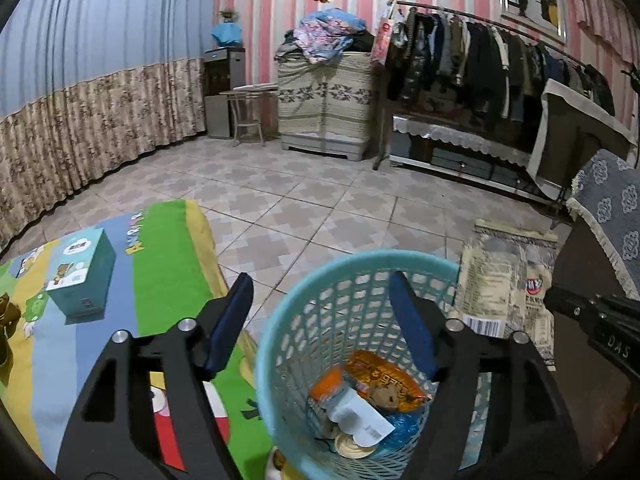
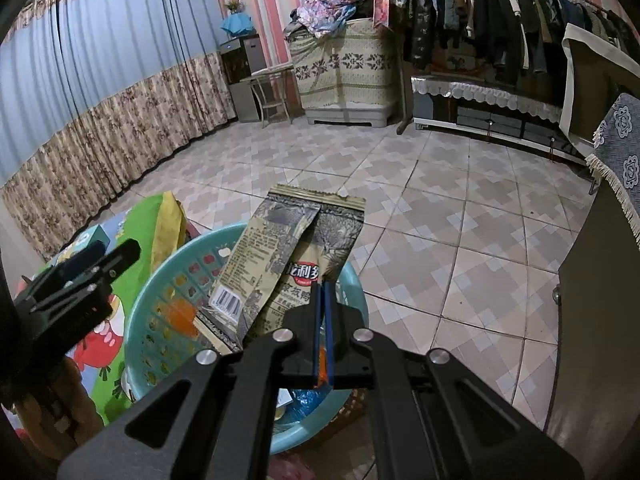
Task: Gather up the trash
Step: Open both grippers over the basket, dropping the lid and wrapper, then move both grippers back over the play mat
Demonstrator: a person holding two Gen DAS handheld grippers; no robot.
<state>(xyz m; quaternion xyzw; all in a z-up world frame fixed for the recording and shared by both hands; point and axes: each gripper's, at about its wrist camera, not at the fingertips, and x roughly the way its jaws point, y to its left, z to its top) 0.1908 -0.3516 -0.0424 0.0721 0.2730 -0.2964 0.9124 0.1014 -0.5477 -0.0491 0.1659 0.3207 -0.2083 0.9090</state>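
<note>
Two jaw sets noted. My right gripper (image 2: 322, 292) jaws pinched tight on snack wrapper (image 2: 288, 256), frame centre, held above blue basket (image 2: 140, 312) rim for drop. My left gripper (image 1: 320, 312) jaws wide, empty, straddling basket rim, likely steadying.

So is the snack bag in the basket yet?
Not yet. The right gripper is shut on the snack bag, holding it above the basket rim; wrappers already lie inside.
</note>
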